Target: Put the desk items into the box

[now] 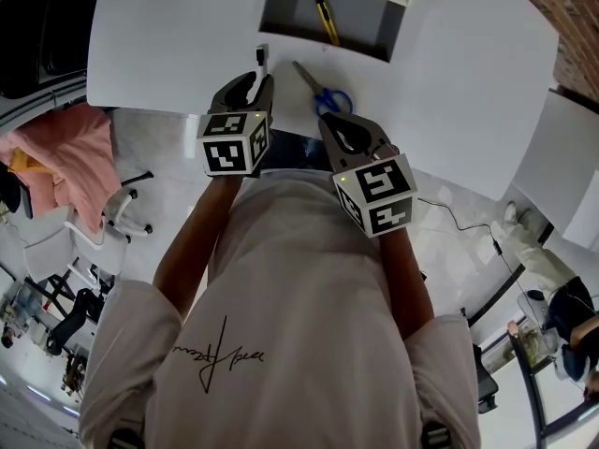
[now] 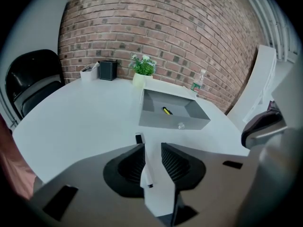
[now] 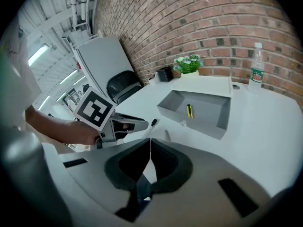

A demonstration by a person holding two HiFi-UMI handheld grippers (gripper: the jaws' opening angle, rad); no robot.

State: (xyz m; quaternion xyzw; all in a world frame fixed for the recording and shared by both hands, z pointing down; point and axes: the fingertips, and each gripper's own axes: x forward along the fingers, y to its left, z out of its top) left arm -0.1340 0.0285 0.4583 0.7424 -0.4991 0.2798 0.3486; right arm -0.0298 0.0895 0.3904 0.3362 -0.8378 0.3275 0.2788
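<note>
Table (image 1: 168, 36) — one box (image 1: 360, 21), one scissors (image 1: 323, 92), one marker (image 2: 144, 162).

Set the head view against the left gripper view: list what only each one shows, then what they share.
Only the head view: blue-handled scissors, the person's white shirt and a pink cloth.
Only the left gripper view: a red brick wall, a black square pen holder, a small potted plant and a clear plastic bottle.
Both: the white table, the grey open box with a yellow and black tool inside, and a white pen with a black cap between the jaws of the left gripper.
</note>
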